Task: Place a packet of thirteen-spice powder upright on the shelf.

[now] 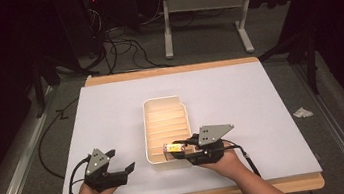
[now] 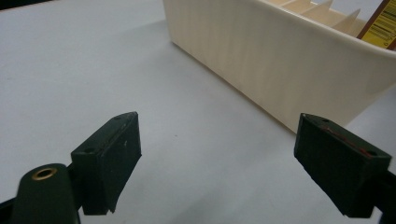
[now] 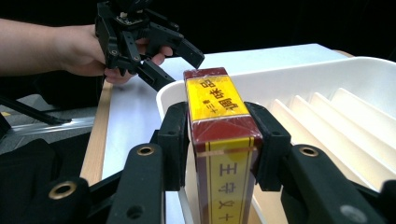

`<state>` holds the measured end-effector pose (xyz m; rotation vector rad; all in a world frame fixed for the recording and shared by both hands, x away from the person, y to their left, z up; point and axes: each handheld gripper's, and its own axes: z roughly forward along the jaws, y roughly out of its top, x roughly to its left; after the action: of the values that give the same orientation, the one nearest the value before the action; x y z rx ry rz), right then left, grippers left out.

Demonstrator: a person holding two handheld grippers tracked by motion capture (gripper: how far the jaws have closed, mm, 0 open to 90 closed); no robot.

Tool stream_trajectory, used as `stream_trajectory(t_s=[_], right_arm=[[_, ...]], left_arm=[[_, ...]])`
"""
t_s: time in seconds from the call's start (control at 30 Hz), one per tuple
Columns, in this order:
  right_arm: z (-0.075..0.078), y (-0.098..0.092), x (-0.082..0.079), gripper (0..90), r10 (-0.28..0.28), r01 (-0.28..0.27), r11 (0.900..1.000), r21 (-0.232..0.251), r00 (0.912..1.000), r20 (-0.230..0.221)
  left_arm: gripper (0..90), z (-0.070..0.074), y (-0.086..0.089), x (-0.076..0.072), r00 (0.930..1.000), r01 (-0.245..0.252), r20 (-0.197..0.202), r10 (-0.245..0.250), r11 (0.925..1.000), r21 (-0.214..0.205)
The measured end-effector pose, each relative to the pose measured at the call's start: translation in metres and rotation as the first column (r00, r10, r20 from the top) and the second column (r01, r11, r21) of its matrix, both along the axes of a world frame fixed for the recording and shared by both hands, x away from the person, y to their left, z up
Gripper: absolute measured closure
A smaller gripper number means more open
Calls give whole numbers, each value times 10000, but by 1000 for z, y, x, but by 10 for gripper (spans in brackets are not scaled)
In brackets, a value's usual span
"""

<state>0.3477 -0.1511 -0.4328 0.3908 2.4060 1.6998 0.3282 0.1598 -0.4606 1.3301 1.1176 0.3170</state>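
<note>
Our right tongs (image 3: 219, 140) clamped on a red and yellow box (image 3: 219, 135) over the cream tray (image 1: 156, 129), left tongs (image 2: 217, 161) agape, empty, beside it on the surface (image 1: 260, 95)

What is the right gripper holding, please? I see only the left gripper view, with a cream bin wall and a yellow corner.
Observer: The right gripper is shut on a dark red and yellow box, a finger pressed to each side.
Operator: Is it inside the bin?
Observer: It sits over the bin's near end, by the divider slots.
Operator: Is my left gripper clear?
Observer: Yes, the left gripper is open and empty, on the white sheet left of the bin.
</note>
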Motion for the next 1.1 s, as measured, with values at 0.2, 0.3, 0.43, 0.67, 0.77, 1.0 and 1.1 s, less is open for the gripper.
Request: stream_trajectory(t_s=[0.2, 0.3, 0.43, 0.67, 0.77, 1.0, 1.1], right_arm=[[0, -1, 1, 583, -56, 57, 9999, 95, 9998, -169], [0, 0, 1, 564, -42, 44, 9999, 155, 9998, -174], [0, 0, 1, 531, -95, 100, 9997, 203, 9997, -223], [1, 0, 2, 460, -171, 176, 9996, 241, 9996, -213], [2, 0, 2, 436, -227, 233, 9992, 311, 9996, -196], [4, 1, 2, 367, -259, 267, 9990, 363, 9994, -237], [5, 2, 2, 341, -293, 300, 9989, 364, 9994, -208]], left_arm=[[156, 0, 0, 0, 10000, -2, 2, 2, 10000, -12], [156, 0, 0, 0, 10000, 20, 0, -20, 10000, 41], [155, 0, 0, 0, 10000, 29, -3, -29, 10000, 53], [155, 0, 0, 0, 10000, 44, -1, -44, 10000, 54], [155, 0, 0, 0, 10000, 58, -3, -58, 10000, 67], [156, -1, 0, 0, 10000, 64, -2, -64, 10000, 72], [156, -1, 0, 0, 10000, 67, -3, -67, 10000, 61]])
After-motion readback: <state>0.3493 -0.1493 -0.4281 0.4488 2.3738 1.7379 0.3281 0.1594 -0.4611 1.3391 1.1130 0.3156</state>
